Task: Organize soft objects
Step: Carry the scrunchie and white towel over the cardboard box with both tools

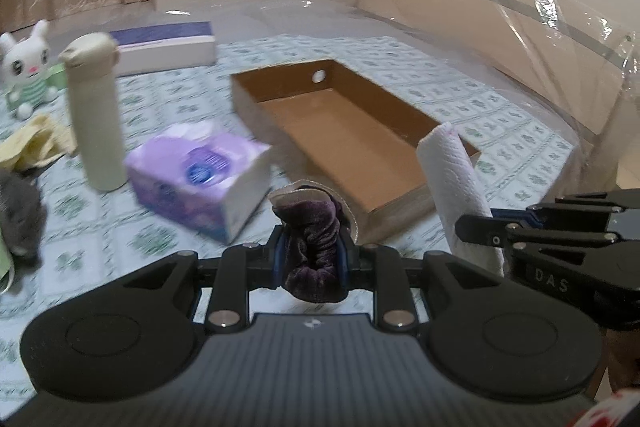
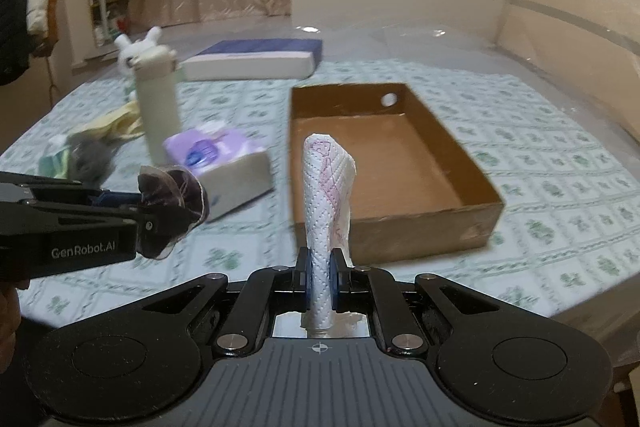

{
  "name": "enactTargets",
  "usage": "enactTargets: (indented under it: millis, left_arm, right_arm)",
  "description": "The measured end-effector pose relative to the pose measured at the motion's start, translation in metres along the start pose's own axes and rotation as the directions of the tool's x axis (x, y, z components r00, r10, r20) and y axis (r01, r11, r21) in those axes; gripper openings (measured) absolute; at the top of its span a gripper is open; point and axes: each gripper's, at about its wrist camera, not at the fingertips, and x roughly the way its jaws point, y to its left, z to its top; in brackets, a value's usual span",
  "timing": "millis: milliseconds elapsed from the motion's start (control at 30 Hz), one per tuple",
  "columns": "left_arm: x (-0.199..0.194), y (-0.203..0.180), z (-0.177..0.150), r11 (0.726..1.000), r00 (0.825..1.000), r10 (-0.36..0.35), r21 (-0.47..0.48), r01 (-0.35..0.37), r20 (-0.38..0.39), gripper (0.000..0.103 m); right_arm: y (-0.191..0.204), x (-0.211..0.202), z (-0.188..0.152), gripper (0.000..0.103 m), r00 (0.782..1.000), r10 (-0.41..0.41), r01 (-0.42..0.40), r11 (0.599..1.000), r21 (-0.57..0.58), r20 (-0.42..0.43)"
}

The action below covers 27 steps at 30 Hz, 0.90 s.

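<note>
My left gripper (image 1: 310,255) is shut on a dark purple velvet cloth (image 1: 310,239), held above the patterned table; it also shows in the right wrist view (image 2: 172,205). My right gripper (image 2: 322,279) is shut on a rolled white paper towel (image 2: 328,195), which stands upright; the towel also shows in the left wrist view (image 1: 456,183). An open, empty cardboard box (image 1: 340,131) (image 2: 384,155) lies just beyond both grippers. A purple tissue pack (image 1: 200,171) (image 2: 220,163) lies left of the box.
A cream bottle (image 1: 96,115) (image 2: 158,107) stands left of the tissue pack. A white bunny toy (image 1: 28,67), a yellow cloth (image 1: 32,143), a grey plush (image 1: 20,219) and a flat purple-white box (image 1: 168,47) lie at the left and back.
</note>
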Motion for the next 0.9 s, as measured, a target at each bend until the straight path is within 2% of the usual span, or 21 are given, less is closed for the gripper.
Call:
enactTargets:
  millis: [267, 467, 900]
  left_arm:
    - [0.036, -0.026, 0.031, 0.999, 1.000, -0.028, 0.032, 0.027, 0.015, 0.023]
    - [0.066, -0.027, 0.063, 1.000, 0.999, -0.024, 0.014, 0.023, 0.042, 0.023]
    - [0.157, 0.008, 0.129, 0.996, 0.999, 0.012, -0.093, -0.009, 0.035, 0.023]
  right_arm:
    - [-0.041, 0.008, 0.024, 0.009, 0.999, -0.034, 0.033, 0.999, 0.020, 0.037]
    - [-0.067, 0.029, 0.054, 0.009, 0.998, -0.024, 0.022, 1.000, 0.022, 0.064]
    - [-0.116, 0.123, 0.131, 0.009, 0.998, 0.040, -0.041, 0.999, 0.025, 0.057]
